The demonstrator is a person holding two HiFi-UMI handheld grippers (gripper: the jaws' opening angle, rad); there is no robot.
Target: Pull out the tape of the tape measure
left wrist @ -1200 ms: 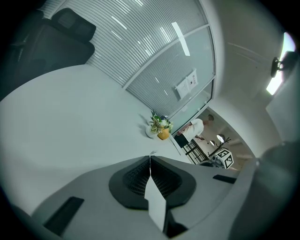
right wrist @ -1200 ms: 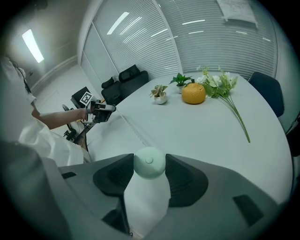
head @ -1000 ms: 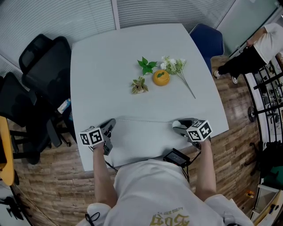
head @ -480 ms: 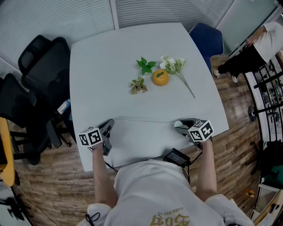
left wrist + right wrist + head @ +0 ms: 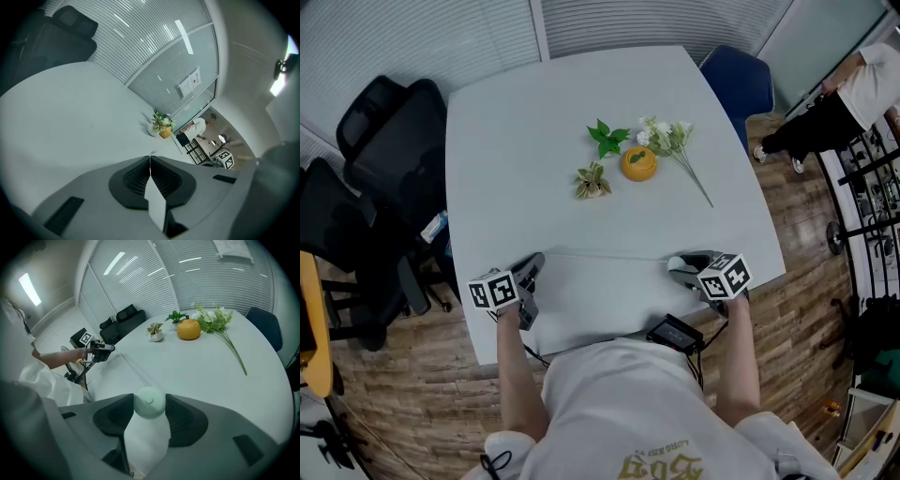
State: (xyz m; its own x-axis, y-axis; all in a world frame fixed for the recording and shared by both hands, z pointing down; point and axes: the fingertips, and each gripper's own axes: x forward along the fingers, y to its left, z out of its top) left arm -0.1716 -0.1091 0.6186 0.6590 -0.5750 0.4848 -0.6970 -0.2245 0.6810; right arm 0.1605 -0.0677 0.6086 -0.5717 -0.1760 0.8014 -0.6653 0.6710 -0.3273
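A pale green round tape measure [image 5: 149, 405] sits between the jaws of my right gripper [image 5: 149, 401], which is shut on its case near the table's front right [image 5: 677, 266]. Its thin white tape [image 5: 600, 254] runs flat across the white table [image 5: 534, 122] to my left gripper [image 5: 534, 261]. That gripper is shut on the tape's end, a white strip [image 5: 154, 199] pinched between its pads [image 5: 136, 180]. In the right gripper view the tape [image 5: 131, 367] leads off to the left gripper [image 5: 111, 348] at the far end.
An orange round pot [image 5: 639, 163], white flowers [image 5: 670, 139], a green sprig [image 5: 607, 138] and a small plant [image 5: 592, 181] lie mid-table. Black chairs [image 5: 389, 141] stand left, a blue chair [image 5: 739, 84] back right. A person [image 5: 839, 108] stands far right. A black device [image 5: 675, 334] hangs at the front edge.
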